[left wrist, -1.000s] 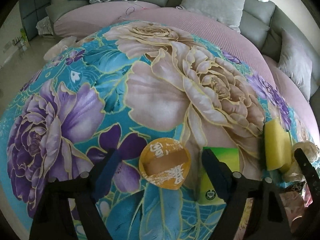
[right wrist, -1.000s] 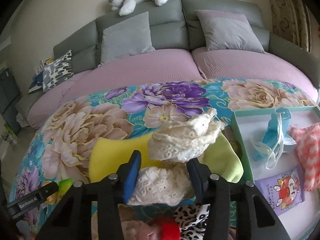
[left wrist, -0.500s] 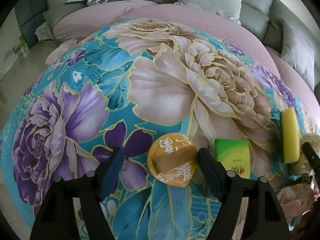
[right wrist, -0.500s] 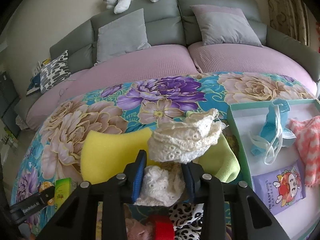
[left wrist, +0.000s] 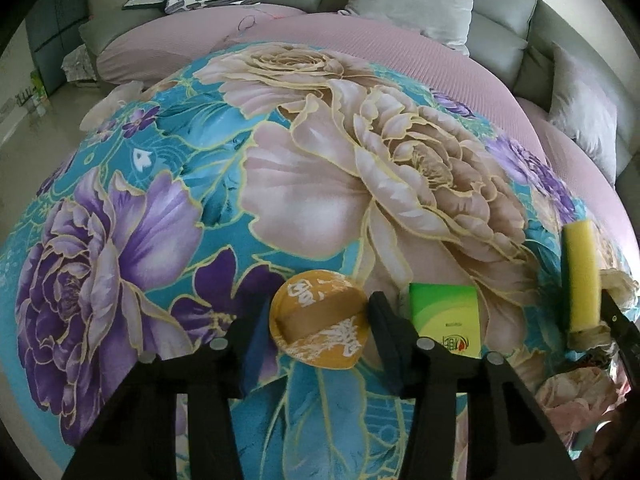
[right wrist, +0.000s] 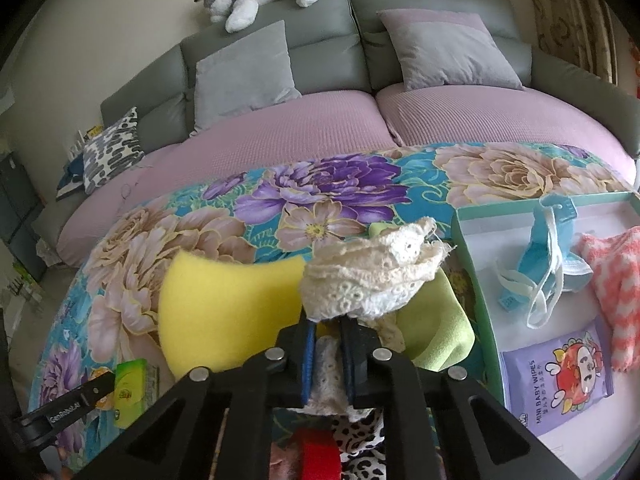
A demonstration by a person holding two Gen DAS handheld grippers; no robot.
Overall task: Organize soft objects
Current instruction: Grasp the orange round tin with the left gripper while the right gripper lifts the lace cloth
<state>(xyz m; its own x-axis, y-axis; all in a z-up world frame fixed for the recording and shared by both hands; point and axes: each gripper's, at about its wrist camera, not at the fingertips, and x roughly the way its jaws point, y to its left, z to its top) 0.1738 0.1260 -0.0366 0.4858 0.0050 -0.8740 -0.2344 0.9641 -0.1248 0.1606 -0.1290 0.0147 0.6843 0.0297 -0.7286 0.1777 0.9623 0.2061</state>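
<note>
The cream lace cloth bunches up just ahead of the right claw, whose jaws have just been closing and now pinch a fold of it between the blue pads. It lies on top of a heap of soft things on the flowered bedspread: a yellow sponge to its left, a pale green cloth to its right, and a leopard-print piece and something red below the claw. Just right of the heap stands a green-rimmed box holding a blue face mask, a pink-and-white knit and a purple pack of baby wipes.

In the left wrist view, the left claw has also just been closing; its jaws stand on either side of a round orange puff lying on the bedspread, and whether the pads press on it I cannot tell. A green packet lies just right of it.
</note>
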